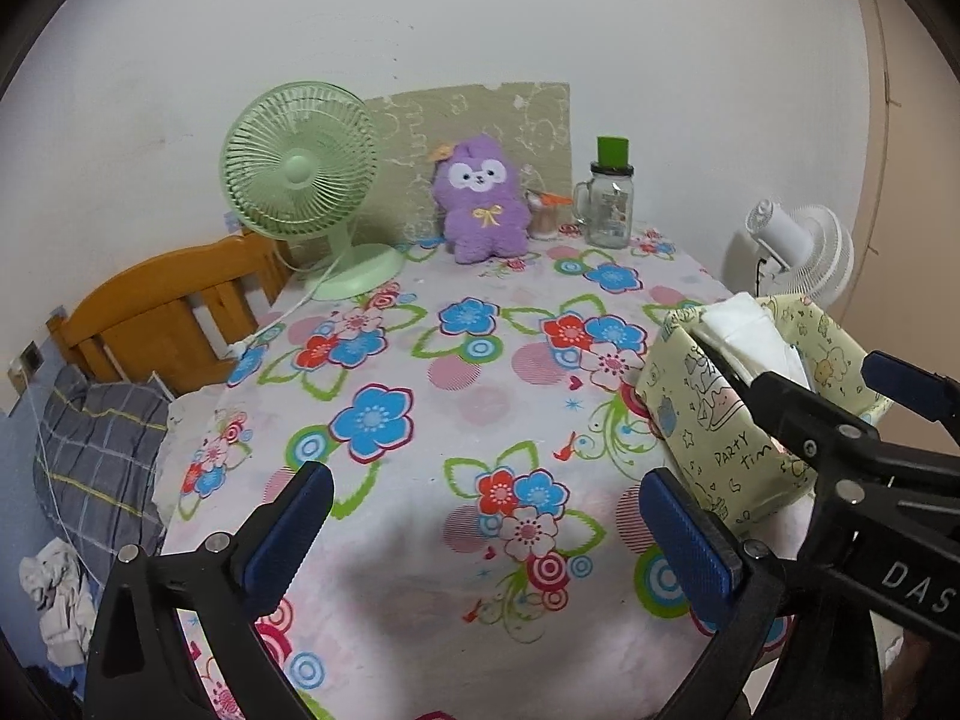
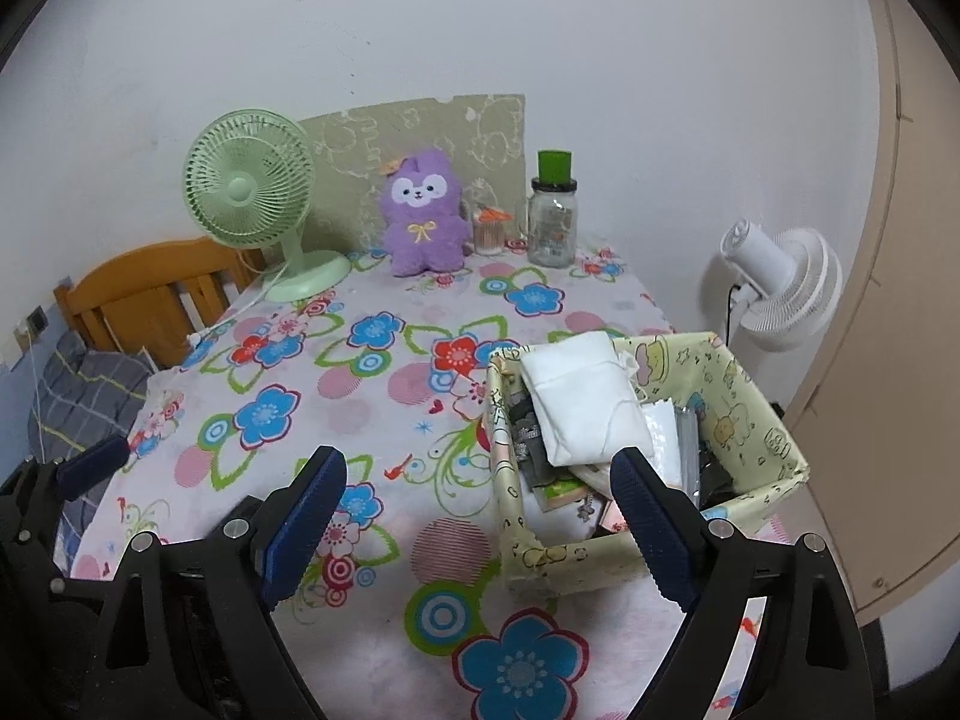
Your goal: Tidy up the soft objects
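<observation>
A purple plush toy [image 1: 483, 199] sits upright at the far edge of the flowered table, against the wall; it also shows in the right wrist view [image 2: 425, 211]. A pale yellow cartoon-print box [image 2: 753, 420] stands on the table's right side with a folded white cloth [image 2: 585, 402] on top of mixed items; the box also shows in the left wrist view [image 1: 708, 420]. My left gripper [image 1: 483, 531] is open and empty above the near table. My right gripper [image 2: 480, 525] is open and empty, its right finger over the box's near corner.
A green desk fan [image 1: 306, 177] stands far left, its cord trailing off the table. A glass mug jar with green lid [image 1: 609, 198] and a small cup [image 1: 543, 216] stand beside the plush. A white fan [image 2: 780, 282] and a wooden bed headboard [image 1: 162, 306] flank the table.
</observation>
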